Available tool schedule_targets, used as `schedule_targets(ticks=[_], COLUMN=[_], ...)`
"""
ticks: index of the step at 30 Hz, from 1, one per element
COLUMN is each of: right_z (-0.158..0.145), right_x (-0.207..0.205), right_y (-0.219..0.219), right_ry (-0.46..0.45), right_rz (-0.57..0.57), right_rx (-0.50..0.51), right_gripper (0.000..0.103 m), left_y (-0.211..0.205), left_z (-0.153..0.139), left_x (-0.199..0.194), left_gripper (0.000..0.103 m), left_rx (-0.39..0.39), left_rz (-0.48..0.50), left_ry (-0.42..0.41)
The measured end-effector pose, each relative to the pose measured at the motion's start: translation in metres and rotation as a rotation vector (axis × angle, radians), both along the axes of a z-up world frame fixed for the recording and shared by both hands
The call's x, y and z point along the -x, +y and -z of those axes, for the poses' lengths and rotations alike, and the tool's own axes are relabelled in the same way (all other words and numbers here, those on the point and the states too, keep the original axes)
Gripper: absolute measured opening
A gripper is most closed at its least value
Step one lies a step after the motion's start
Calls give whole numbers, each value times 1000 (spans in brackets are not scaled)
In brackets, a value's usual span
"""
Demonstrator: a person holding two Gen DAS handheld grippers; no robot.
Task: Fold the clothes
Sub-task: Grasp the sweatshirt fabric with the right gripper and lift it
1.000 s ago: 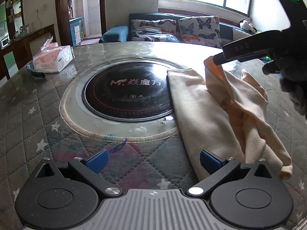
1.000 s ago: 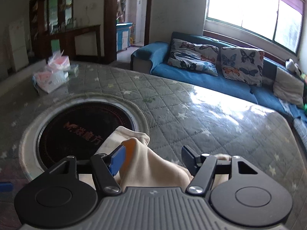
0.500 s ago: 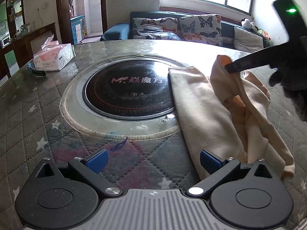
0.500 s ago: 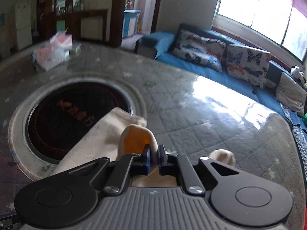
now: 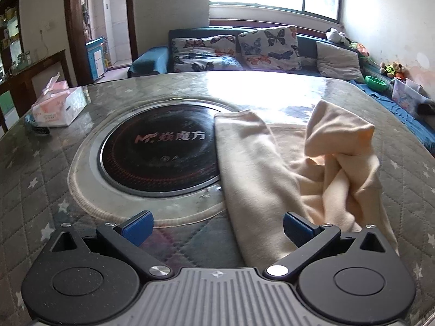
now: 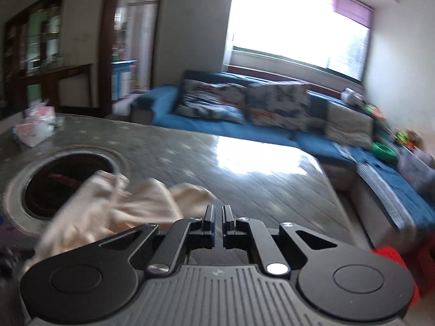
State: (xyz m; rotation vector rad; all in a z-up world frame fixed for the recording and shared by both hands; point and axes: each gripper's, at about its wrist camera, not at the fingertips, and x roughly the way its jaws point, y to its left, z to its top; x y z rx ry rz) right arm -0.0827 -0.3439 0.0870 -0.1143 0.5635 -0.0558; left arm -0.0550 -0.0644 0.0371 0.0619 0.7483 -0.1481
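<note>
the cream garment (image 5: 272,179) lies crumpled on the quilted table (image 5: 40,179), right of the round cooktop (image 5: 160,149) (its logo reads "mf" plus chinese characters); left gripper (image 5: 217,224) gapes wide, empty; right gripper (image 6: 218,217) pinched together on nothing.

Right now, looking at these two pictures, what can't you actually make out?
- Right view: motion blur smears the cream garment, so its folds are unreadable.
- Right view: the right gripper has its jaws nearly together; whether cloth is pinched is unclear.
- Left view: the garment's near edge is hidden behind the open left gripper.
- Left view: print on the tissue box is too small.
</note>
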Motion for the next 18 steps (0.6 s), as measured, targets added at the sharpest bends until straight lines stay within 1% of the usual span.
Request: schedule_targets(ticks=[2, 5, 7, 8, 9, 10, 13, 15, 18], right_z=[7, 15, 18, 19, 20, 21, 28, 33, 40], right_x=[15, 24, 22, 18, 14, 11, -10, -22, -38], right_y=[-19, -29, -28, -24, -20, -17, -1, 9, 15], right_ry=[31, 59, 63, 64, 65, 65, 75, 81, 95], right_rz=[51, 51, 26, 1, -25, -46, -102, -124, -148], right_rx=[-2, -25, -46, -53, -61, -66, -55, -49, -43], right_gripper=[5, 9, 13, 22, 38, 44, 46, 50, 51], left_y=[-4, -8, -9, -10, -10, -10, -6, -2, 3], left_z=[0, 0, 0, -1, -1, -1, 0, 0, 1], left_x=[-1, -3, -2, -2, -2, -2, -2, -3, -4], left_gripper=[103, 103, 103, 103, 103, 103, 103, 103, 103], left_rx=[-3, 0, -4, -8, -10, -13, -17, -16, -16], left_rz=[10, 13, 15, 16, 14, 12, -1, -8, -20], left_ry=[0, 3, 3, 2, 2, 3, 6, 8, 11])
